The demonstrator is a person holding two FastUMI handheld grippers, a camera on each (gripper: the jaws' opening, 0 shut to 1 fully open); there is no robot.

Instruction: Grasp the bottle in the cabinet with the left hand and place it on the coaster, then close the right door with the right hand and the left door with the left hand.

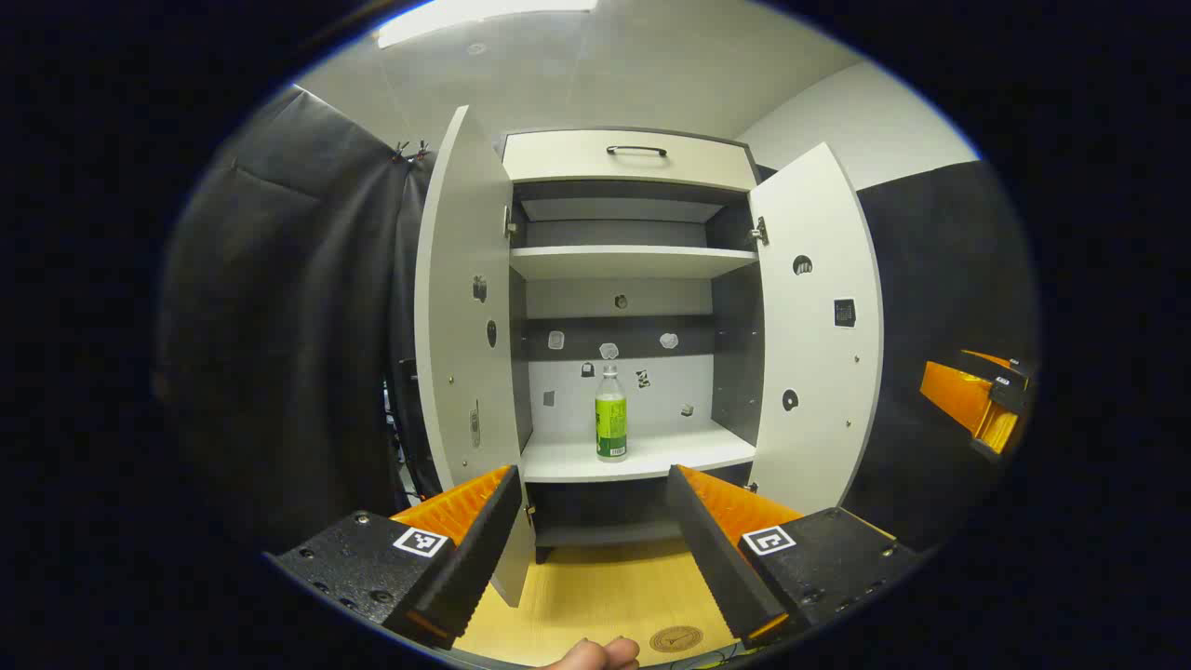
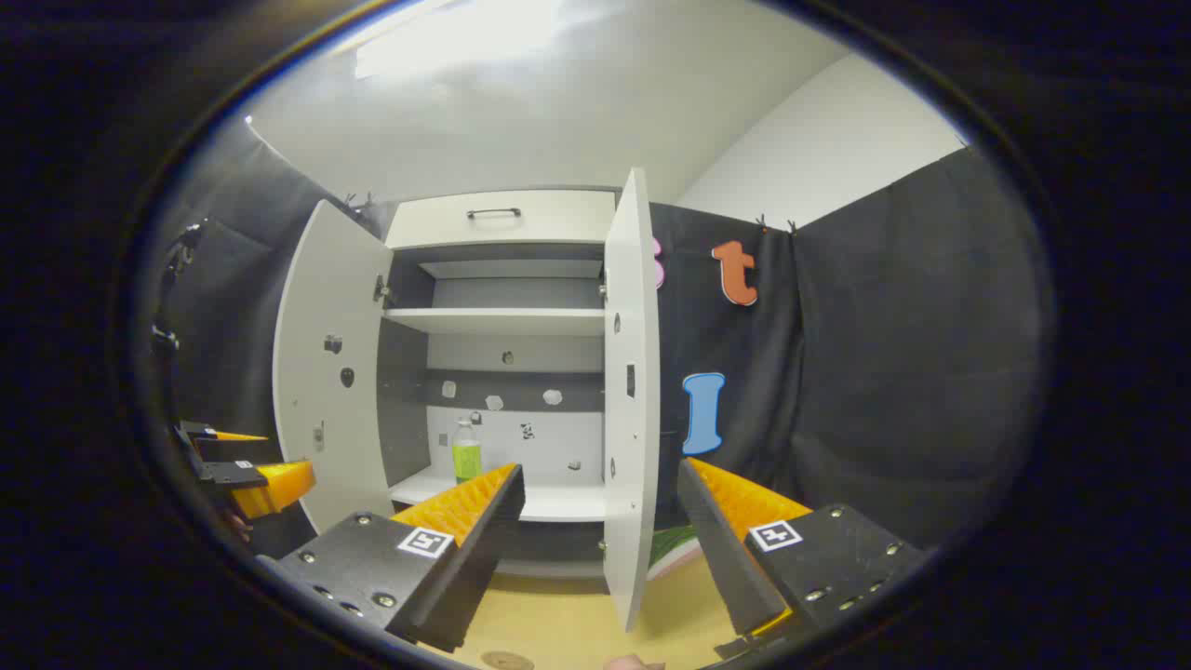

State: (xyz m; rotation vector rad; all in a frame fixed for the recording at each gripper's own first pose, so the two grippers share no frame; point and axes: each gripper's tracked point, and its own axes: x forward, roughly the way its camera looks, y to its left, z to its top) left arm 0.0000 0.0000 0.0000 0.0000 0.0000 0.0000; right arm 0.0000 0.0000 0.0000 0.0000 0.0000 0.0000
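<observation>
Clear plastic bottle with green label (image 1: 610, 413) stands upright on the lower shelf (image 1: 642, 458) of the white cabinet, both doors open. Left claw (image 1: 592, 530) spread wide, empty, facing it. Right claw (image 2: 600, 535) likewise wide, straddling the right door's (image 2: 631, 391) edge without contact.

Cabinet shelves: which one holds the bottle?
The lower white shelf, where the green-labelled bottle stands upright; the upper shelf has nothing visible on it.
</observation>
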